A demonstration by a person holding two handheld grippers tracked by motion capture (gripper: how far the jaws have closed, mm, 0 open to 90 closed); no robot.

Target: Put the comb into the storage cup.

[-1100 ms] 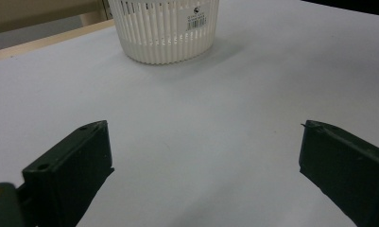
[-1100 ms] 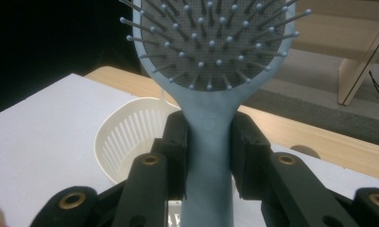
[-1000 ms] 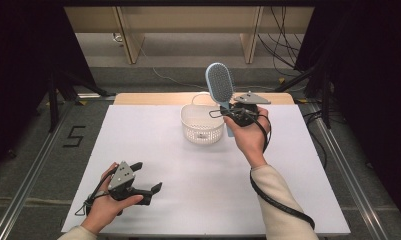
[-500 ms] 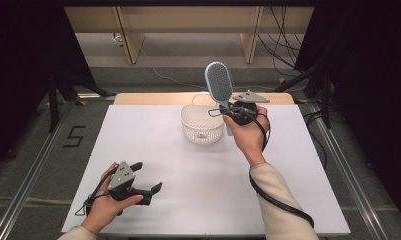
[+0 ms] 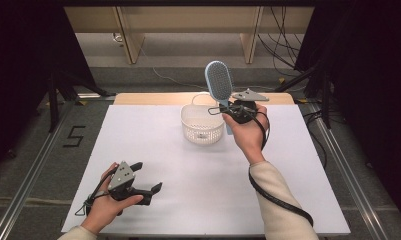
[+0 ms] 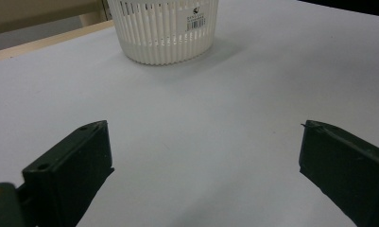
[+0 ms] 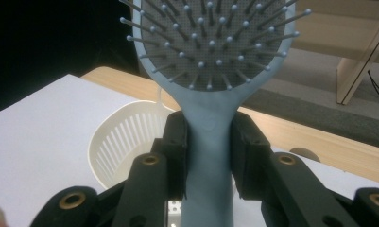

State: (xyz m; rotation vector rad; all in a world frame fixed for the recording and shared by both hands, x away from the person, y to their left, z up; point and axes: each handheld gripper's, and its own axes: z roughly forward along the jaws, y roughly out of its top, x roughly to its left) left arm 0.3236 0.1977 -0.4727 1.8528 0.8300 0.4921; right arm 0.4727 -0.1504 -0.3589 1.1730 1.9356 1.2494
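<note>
A light blue hairbrush (image 5: 219, 84) stands upright in the air, its bristle head up and its handle clamped by my right gripper (image 5: 229, 108). In the right gripper view the black jaws press on both sides of the hairbrush handle (image 7: 210, 156), with my right gripper (image 7: 209, 142) above the white slotted basket (image 7: 125, 142). The basket (image 5: 202, 123) sits at the far middle of the white table, just left of that gripper. My left gripper (image 5: 147, 176) rests near the front left, jaws wide apart with nothing between them. The left gripper view looks across bare table toward the basket (image 6: 164, 29), my left gripper (image 6: 203, 142) open.
The white table top (image 5: 163, 150) ends in a wooden strip (image 5: 153, 98) at the back. Beyond stand wooden furniture legs (image 5: 130, 37) and loose cables (image 5: 283, 30) on the floor. Black stands flank both sides. A black cable (image 5: 278, 197) trails along the right sleeve.
</note>
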